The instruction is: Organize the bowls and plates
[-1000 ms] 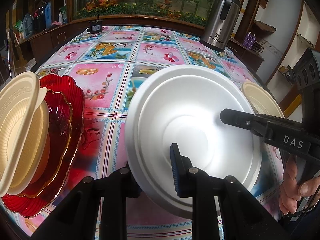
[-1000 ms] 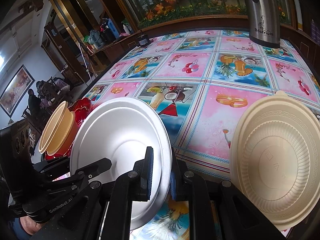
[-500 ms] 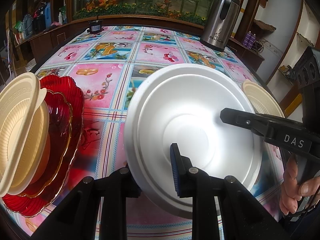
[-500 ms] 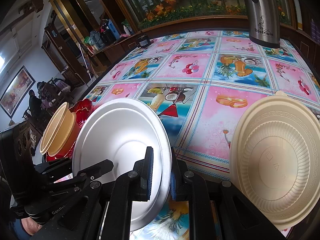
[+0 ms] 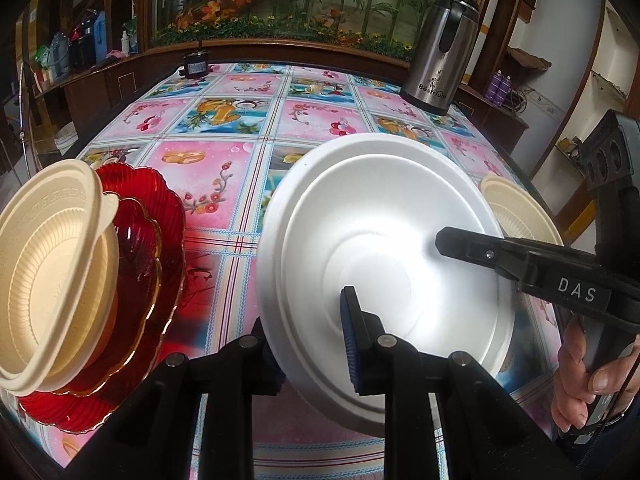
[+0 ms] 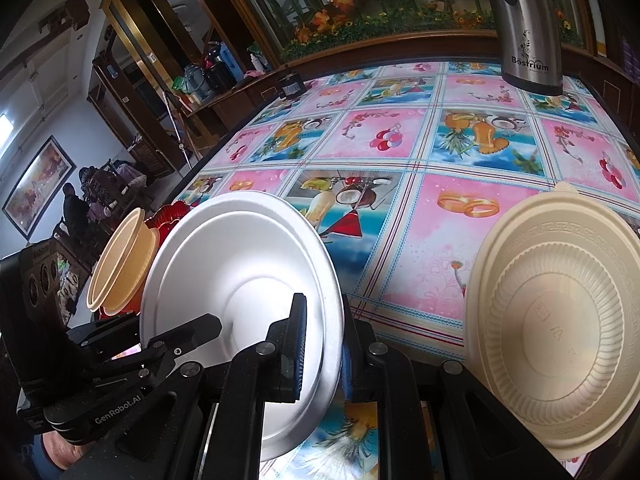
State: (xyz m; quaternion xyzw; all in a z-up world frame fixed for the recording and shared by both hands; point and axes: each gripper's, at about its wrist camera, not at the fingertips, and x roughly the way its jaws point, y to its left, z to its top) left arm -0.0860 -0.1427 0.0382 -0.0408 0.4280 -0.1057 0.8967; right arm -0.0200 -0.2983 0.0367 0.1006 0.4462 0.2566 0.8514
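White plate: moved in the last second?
No. The white plate keeps its place against the steel kettle and tablecloth squares; both claws stay clamped on it.

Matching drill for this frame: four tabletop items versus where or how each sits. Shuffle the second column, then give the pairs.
Items:
1. white plate
2. red glass plates
3. steel kettle
4. lone cream bowl

States:
A. far edge of the tablecloth
B. clamped at its rim by both grippers
C. under a stack of cream bowls
D. alone, to the right of the white plate

Pairs: 1-B, 2-C, 3-A, 4-D
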